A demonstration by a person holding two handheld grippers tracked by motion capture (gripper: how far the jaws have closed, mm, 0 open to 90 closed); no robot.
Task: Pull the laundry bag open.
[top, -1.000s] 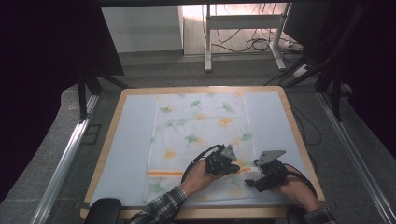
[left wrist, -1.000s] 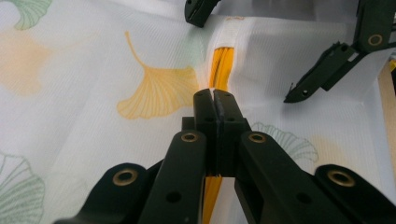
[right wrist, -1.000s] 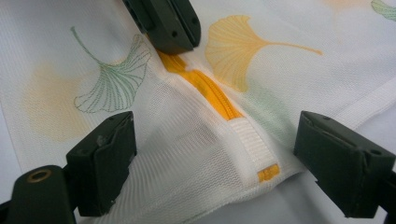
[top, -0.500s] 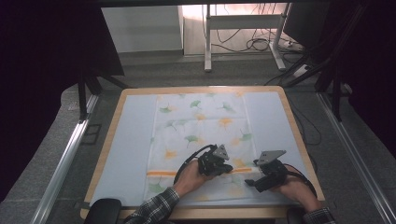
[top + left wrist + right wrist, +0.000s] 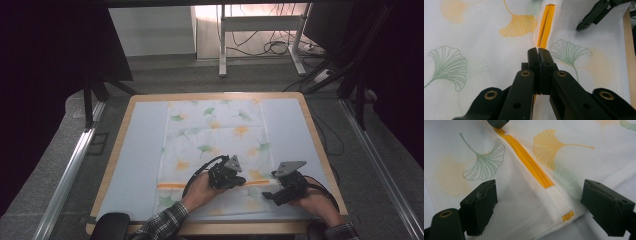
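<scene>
A white mesh bag point(image 5: 215, 135) printed with green and orange ginkgo leaves lies flat on the blue mat. Its orange zipper point(image 5: 170, 185) runs across near the front edge. My left gripper point(image 5: 244, 181) lies low on the bag, pointing right. In the left gripper view its jaws point(image 5: 538, 50) are pinched shut on the zipper point(image 5: 546, 20), where the mesh puckers; the pull is hidden. My right gripper point(image 5: 268, 192) points left at the zipper's right end. Its jaws point(image 5: 540, 192) stand open, one on each side of the white end tab point(image 5: 556, 200). The left gripper's tip point(image 5: 497, 122) touches the zipper point(image 5: 529, 162) farther along.
The blue mat point(image 5: 140, 150) covers a table with a wooden rim point(image 5: 125, 145). Both hands rest at the front edge. Metal rails point(image 5: 70, 170) flank the table, and cables point(image 5: 280, 47) lie on the floor behind it.
My left gripper has slid a little to the left along the zipper line, still shut. The right gripper has stayed put.
</scene>
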